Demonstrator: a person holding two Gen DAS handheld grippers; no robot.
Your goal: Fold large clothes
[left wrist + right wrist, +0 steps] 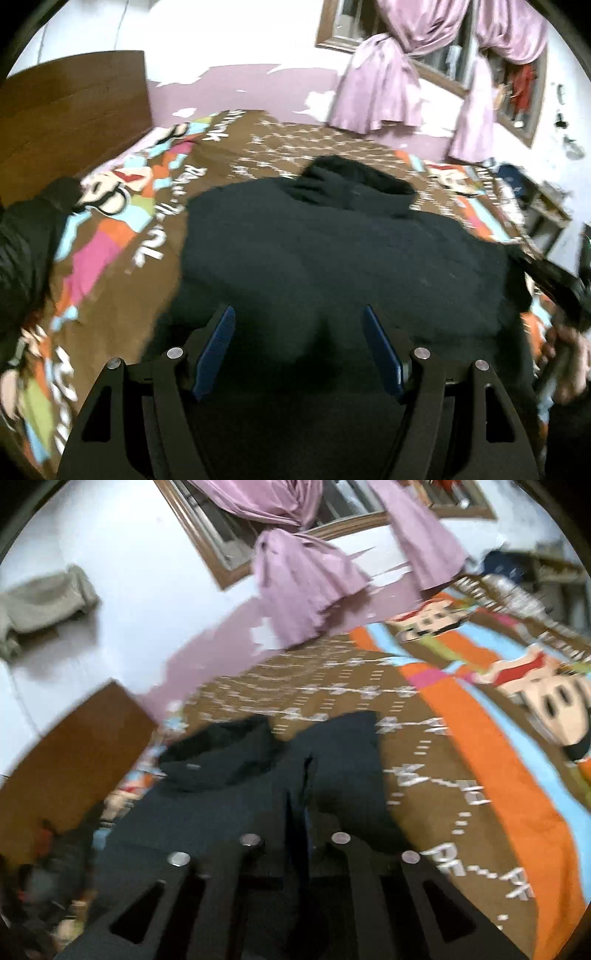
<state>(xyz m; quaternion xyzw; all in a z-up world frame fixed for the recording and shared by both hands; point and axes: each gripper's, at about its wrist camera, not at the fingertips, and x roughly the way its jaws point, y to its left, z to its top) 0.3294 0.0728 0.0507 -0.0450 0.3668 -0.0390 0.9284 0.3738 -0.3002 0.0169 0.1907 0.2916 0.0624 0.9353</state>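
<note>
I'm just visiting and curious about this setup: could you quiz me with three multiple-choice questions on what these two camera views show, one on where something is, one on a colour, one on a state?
1. Where does the dark hooded garment lie?
A. On the patterned bedspread
B. On a bare wooden floor
C. Hung on the curtain

2. What colour are the curtains by the window?
A. Green
B. Pale purple
C. Yellow

3. How do the jaws of the left gripper stand?
A. Wide apart, holding nothing
C. Clamped on a hanger
B. Shut tight on a white towel

Answers: 1 A, bedspread shows around the garment; 2 B, pale purple cloth hangs knotted at the window; 3 A, the blue pads stand apart over the garment.
</note>
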